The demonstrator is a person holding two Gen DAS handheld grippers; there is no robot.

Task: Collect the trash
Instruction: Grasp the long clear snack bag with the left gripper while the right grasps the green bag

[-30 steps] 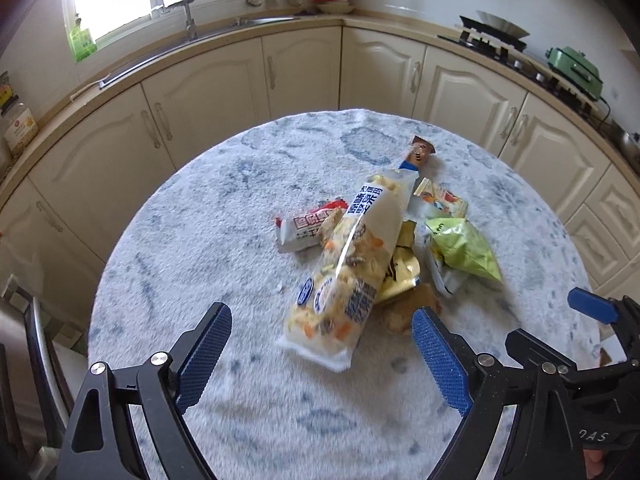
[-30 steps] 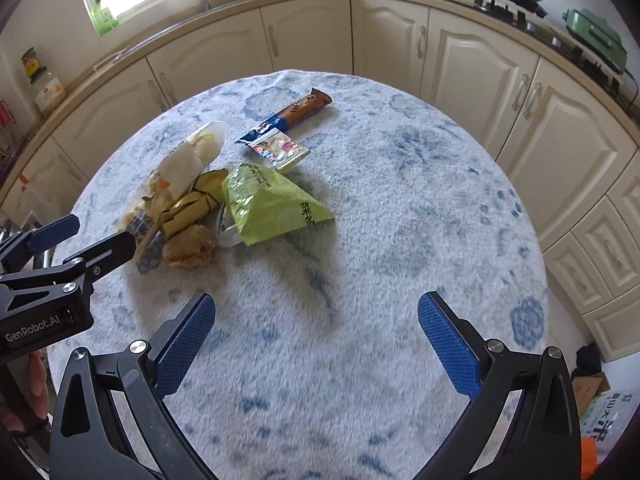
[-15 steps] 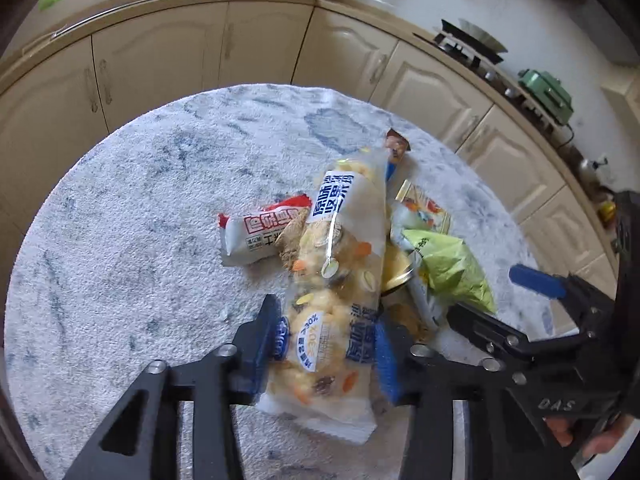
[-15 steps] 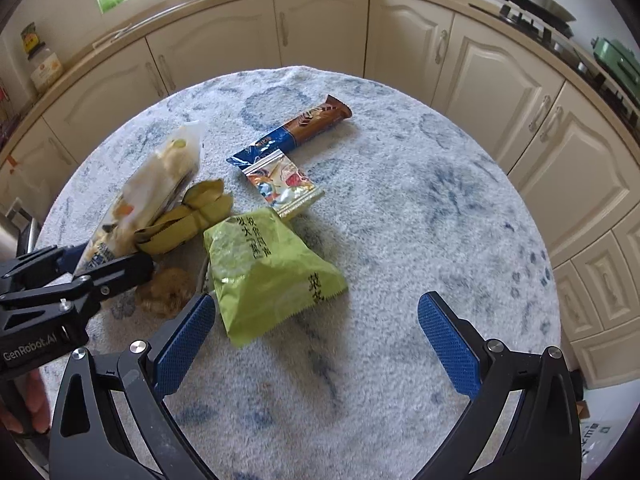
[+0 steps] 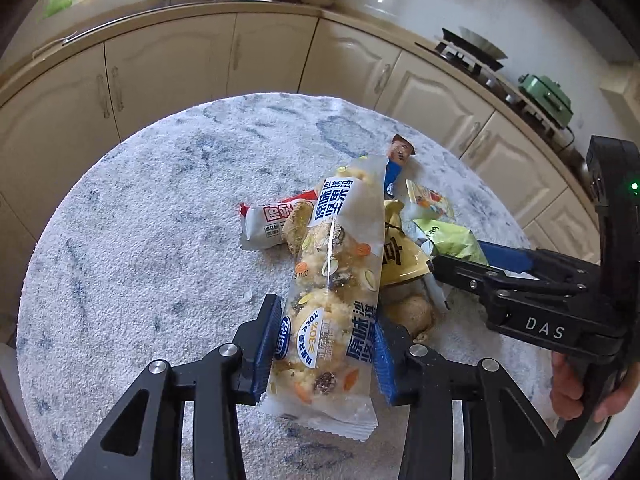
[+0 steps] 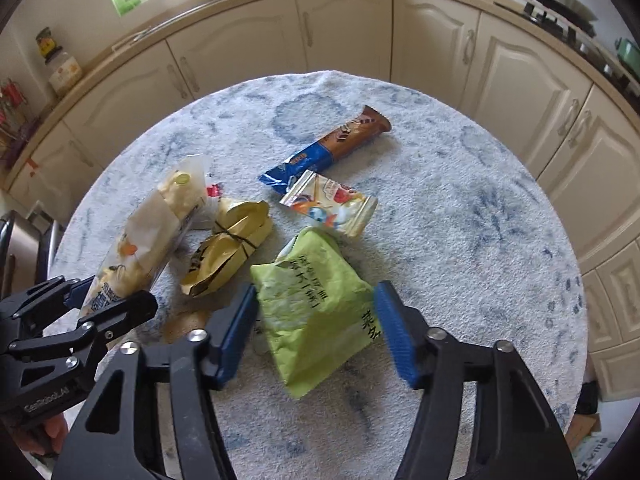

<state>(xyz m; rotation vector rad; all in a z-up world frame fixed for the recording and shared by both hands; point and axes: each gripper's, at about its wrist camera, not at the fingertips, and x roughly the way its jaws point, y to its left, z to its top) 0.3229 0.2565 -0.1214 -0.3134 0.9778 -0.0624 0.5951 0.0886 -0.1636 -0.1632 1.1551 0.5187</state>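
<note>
Trash wrappers sit piled around our round table's (image 6: 460, 208) centre, our left gripper (image 5: 326, 340) pinching the long clear nut-cake packet (image 5: 336, 276) while our right gripper (image 6: 316, 324), half open, straddles the crumpled green pouch (image 6: 316, 304) at six o'clock, and slick film could slip free.

The table (image 6: 460, 240) wears a rough, matt, nubby cloth. On it the long snack bag (image 5: 336, 280) is glossy clear plastic, the gold wrapper (image 6: 232, 248) shiny crinkled foil and the green packet (image 6: 316, 304) creased, duller film. The tongs' blue pads (image 6: 394, 332) are ribbed and matt on smooth black plastic arms.
</note>
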